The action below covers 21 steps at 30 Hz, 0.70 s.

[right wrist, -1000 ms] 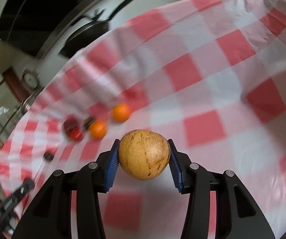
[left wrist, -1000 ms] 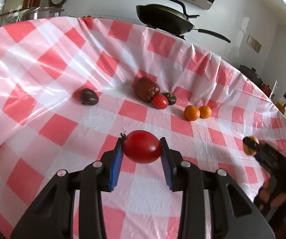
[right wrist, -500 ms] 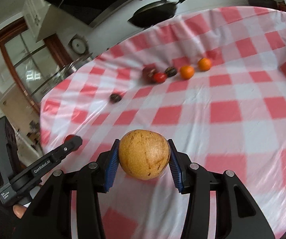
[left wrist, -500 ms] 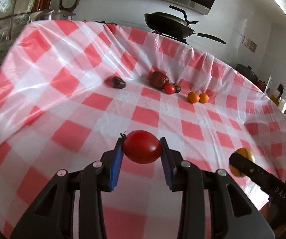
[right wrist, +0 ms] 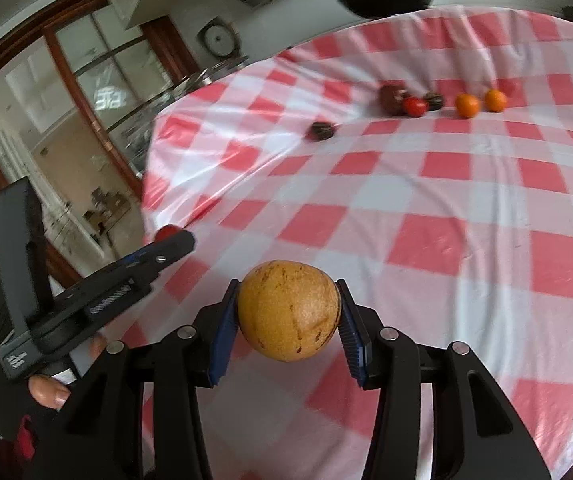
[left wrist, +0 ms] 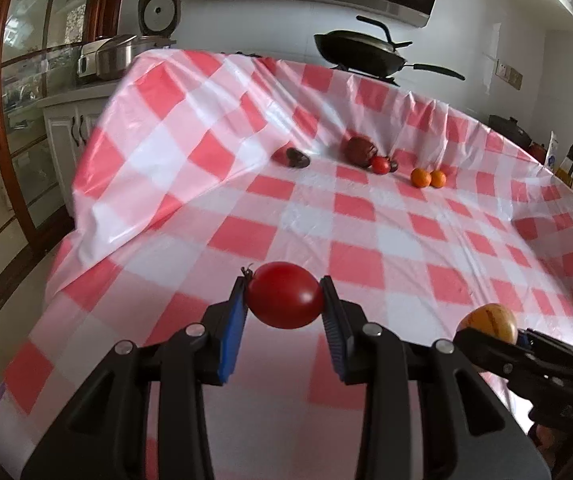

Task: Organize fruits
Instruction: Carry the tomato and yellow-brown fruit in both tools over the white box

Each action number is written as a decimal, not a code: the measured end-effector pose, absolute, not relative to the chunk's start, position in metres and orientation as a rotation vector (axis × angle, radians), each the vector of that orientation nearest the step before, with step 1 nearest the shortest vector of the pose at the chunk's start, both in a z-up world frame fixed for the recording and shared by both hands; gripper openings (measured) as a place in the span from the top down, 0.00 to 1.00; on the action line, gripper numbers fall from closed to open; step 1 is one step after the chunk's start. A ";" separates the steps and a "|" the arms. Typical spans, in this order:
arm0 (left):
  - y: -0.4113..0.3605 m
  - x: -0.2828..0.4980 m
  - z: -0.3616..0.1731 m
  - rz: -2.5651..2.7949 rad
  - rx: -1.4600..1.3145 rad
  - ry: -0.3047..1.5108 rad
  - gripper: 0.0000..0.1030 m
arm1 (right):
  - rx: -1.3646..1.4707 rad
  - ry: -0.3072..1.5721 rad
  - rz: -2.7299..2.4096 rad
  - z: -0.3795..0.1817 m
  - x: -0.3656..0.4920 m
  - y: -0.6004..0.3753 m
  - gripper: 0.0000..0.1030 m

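My left gripper (left wrist: 284, 300) has its fingers clamped on a red tomato (left wrist: 285, 295), blue pads pressing both sides, stem end toward the left pad. It hangs above the near edge of the bench (left wrist: 386, 236), which is covered in a red-and-white checked cloth.

My right gripper (right wrist: 288, 312) has its fingers closed on a round yellow-brown speckled fruit (right wrist: 288, 310), held off the cloth, also over the near part of the bench. From the left wrist view it sits low at the right, fruit just showing past the finger. From the right wrist view the left gripper is at the left edge, tomato only a red sliver at its tip, a hand (right wrist: 48, 394) wrapped on the handle below.

Mid bench: bare cloth, some wrinkles.

Far side, in a loose row: a small dark wrinkled fruit (left wrist: 296, 157) alone at the left; then a large dark red fruit (left wrist: 359, 150) with a small red tomato (left wrist: 380, 164) touching it and a small dark fruit (left wrist: 393, 165) just behind that; then two oranges (left wrist: 421, 177) side by side, apart from the cluster.

Beyond the bench: a black pan (left wrist: 360, 55) on the stove, a steel pot (left wrist: 110, 56) at the left, a rice cooker (left wrist: 159, 14) behind it.
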State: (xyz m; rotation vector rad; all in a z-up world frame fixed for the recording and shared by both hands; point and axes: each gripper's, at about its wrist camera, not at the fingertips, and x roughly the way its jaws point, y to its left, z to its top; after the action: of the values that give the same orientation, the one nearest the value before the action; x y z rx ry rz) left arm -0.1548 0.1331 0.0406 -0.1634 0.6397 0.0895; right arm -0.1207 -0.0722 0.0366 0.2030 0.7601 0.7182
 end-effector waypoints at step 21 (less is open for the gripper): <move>0.229 -0.249 0.022 0.314 -0.189 0.652 0.64 | -0.110 0.771 1.017 0.036 -0.212 0.042 0.55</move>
State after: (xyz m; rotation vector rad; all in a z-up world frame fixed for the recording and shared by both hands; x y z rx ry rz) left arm -0.2487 0.2289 0.0223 -0.1886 0.6521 0.3145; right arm -0.2118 0.0422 0.0361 -0.1097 0.7712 1.0174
